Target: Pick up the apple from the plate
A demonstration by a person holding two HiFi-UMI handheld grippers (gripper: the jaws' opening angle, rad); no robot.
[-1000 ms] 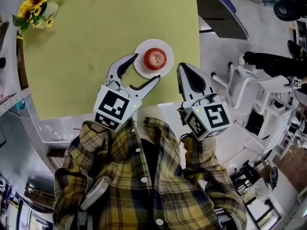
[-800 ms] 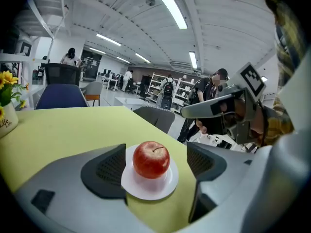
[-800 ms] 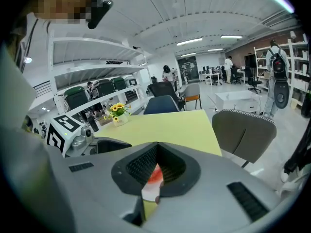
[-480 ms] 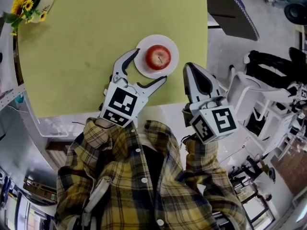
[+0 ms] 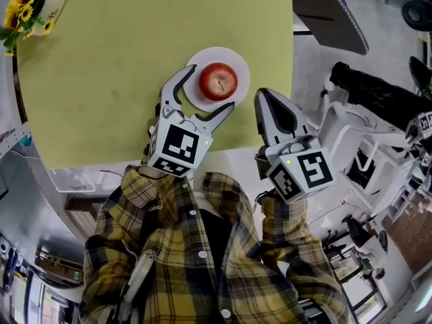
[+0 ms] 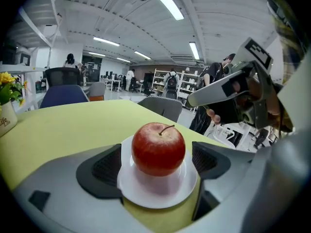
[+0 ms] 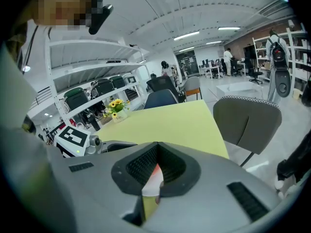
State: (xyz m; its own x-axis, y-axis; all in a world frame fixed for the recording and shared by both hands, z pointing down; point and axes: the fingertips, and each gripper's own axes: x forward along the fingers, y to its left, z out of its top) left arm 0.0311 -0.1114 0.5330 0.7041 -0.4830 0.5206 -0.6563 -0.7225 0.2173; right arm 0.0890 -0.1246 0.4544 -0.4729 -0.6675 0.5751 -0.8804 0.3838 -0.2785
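Observation:
A red apple sits on a small white plate near the right front corner of the yellow-green table. My left gripper reaches the plate's near side with its jaws opening wide. One fingertip lies left of the plate, the other at its front edge. In the left gripper view the apple stands on the plate ahead of the two pads, untouched. My right gripper hovers just right of the plate, jaws shut and empty. Through its jaws only a sliver of the apple shows.
A vase of sunflowers stands at the table's far left corner. The table's right edge runs close beside the plate. A grey chair sits off that edge, and white frames and equipment crowd the floor on the right.
The left gripper has come down and forward to the plate with its jaws spread wider. The right gripper has sunk a little beside the plate and stays shut.

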